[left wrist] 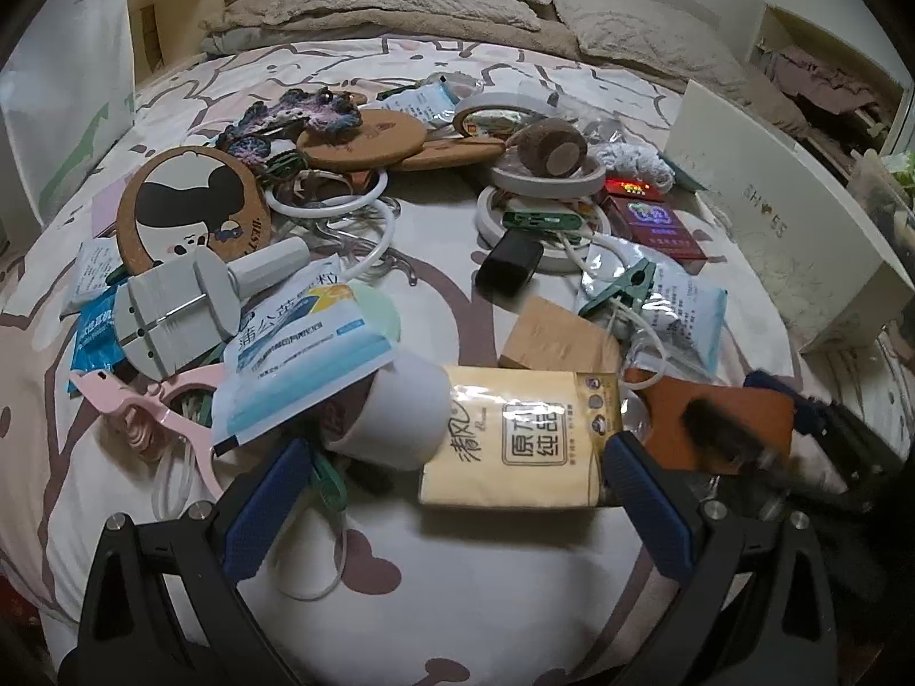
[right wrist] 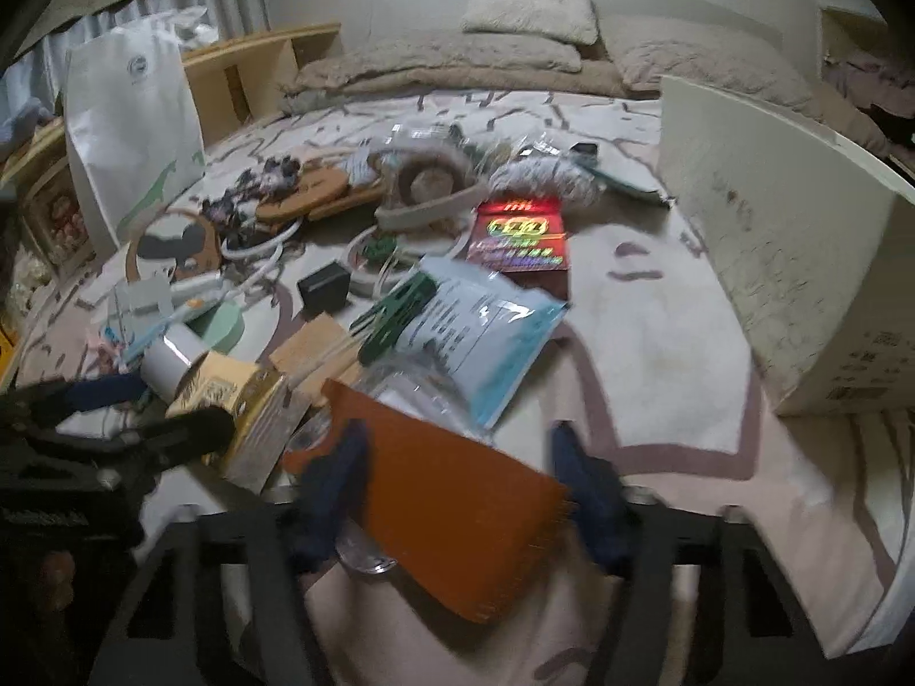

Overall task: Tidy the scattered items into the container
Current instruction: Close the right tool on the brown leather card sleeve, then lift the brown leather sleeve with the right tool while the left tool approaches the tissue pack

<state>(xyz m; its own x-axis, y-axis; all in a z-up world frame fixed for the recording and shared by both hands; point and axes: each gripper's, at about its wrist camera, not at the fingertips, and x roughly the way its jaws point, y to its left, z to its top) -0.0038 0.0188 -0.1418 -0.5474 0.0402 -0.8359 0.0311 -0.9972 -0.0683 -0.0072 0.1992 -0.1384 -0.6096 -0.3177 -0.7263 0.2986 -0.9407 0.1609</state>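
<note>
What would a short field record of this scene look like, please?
surface: patterned bedsheet, strewn with small items
likely container: white box, at the right edge of the clutter
left gripper: jaws open, astride the yellow tissue pack
right gripper: jaws shut on the orange sheet

A home bedroom: household clutter lies on a bed with a patterned sheet, beige pillows and a wooden headboard shelf.
</note>
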